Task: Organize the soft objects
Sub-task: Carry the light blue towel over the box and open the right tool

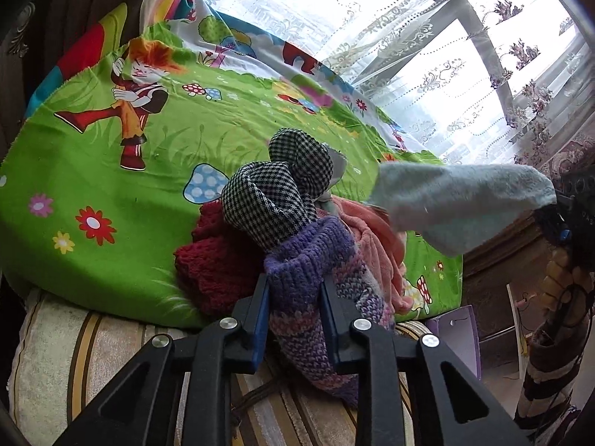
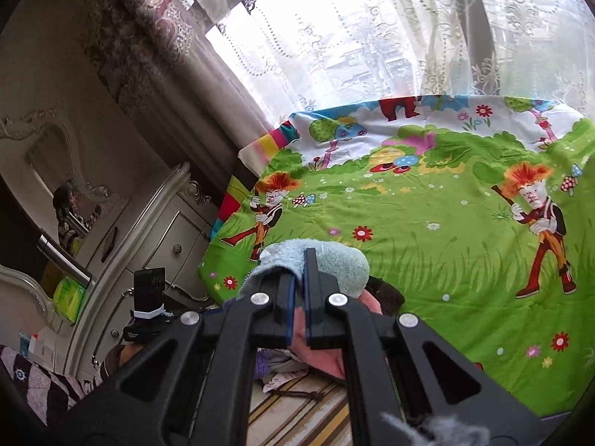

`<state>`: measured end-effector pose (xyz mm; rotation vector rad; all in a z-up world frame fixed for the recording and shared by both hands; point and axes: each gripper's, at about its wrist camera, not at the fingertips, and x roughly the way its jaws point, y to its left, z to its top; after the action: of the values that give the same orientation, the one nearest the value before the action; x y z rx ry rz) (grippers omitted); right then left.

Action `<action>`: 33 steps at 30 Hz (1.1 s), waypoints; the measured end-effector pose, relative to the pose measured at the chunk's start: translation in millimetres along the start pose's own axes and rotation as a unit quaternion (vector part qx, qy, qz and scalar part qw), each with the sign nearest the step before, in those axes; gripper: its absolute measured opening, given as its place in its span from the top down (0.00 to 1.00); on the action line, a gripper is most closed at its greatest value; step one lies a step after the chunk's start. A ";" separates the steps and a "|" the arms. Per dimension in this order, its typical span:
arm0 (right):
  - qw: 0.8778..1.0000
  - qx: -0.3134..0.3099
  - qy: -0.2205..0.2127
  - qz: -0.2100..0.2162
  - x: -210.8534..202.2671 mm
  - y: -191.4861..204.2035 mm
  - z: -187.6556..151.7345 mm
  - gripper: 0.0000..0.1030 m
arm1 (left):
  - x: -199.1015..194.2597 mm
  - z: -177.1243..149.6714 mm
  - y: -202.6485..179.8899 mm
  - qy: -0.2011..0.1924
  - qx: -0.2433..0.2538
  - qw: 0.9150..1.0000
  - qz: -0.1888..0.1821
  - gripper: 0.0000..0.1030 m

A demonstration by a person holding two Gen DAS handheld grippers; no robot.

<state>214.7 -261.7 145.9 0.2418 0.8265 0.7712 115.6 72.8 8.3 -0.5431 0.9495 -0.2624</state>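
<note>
A pile of soft things lies on the green cartoon sheet [image 1: 111, 193]: a purple knitted piece [image 1: 312, 260], a black-and-white checked cloth [image 1: 275, 193], a dark red knit [image 1: 212, 264] and a pink fleece [image 1: 375, 245]. My left gripper [image 1: 295, 286] is shut on the purple knitted piece at the pile's near edge. My right gripper [image 2: 297, 264] is shut on a light blue fuzzy cloth [image 2: 334, 264] and holds it above the pile; this cloth also shows in the left wrist view [image 1: 461, 204], lifted at the right. The pink fleece [image 2: 319, 349] lies under the right gripper.
The sheet [image 2: 427, 241] covers a bed by a lace-curtained window [image 1: 427, 37]. A striped beige cushion [image 1: 89, 353] lies at the near edge. A white dresser with a mirror [image 2: 156, 238] stands to the left. The person's striped sleeve [image 1: 550, 364] is at the right.
</note>
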 end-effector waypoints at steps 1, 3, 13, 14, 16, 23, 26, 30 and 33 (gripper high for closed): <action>1.000 0.008 -0.004 -0.005 -10.2 -5.2 -2.7 0.94 | -0.6 -0.9 -0.3 -0.001 0.001 1.000 0.000 0.75; 0.999 0.024 -0.010 -0.023 -32.4 -17.3 -9.1 0.94 | -1.9 -1.3 -0.1 -0.004 0.000 1.000 -0.002 0.75; 0.982 0.057 -0.046 -0.175 -149.1 -56.5 -62.9 0.94 | -1.5 -3.6 1.1 -0.006 0.002 1.000 -0.005 0.75; 0.979 0.059 -0.045 -0.190 -156.0 -58.7 -70.7 0.94 | -1.2 -3.6 1.8 -0.006 0.001 1.000 -0.005 0.75; 0.974 0.066 -0.039 -0.214 -165.7 -63.7 -87.4 0.95 | -1.0 -3.7 2.1 -0.005 0.000 1.000 -0.005 0.75; 0.963 0.109 -0.001 -0.247 -179.3 -81.3 -148.1 0.94 | -1.7 -5.1 0.9 -0.006 0.002 1.000 -0.004 0.75; 0.963 0.116 0.027 -0.242 -180.5 -77.9 -170.4 0.94 | -1.8 -5.2 0.9 -0.007 0.002 1.000 -0.004 0.75; 0.963 0.106 0.062 -0.240 -184.3 -64.1 -194.0 0.94 | -1.9 -5.9 1.3 -0.006 0.003 1.000 -0.004 0.75; 0.963 0.101 0.088 -0.232 -185.7 -55.2 -210.5 0.94 | -1.8 -6.3 1.2 -0.007 0.003 1.000 -0.003 0.75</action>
<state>8.5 -450.4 84.9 0.1522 1.0838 0.2691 109.4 72.5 5.9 -0.5410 0.9330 -0.2661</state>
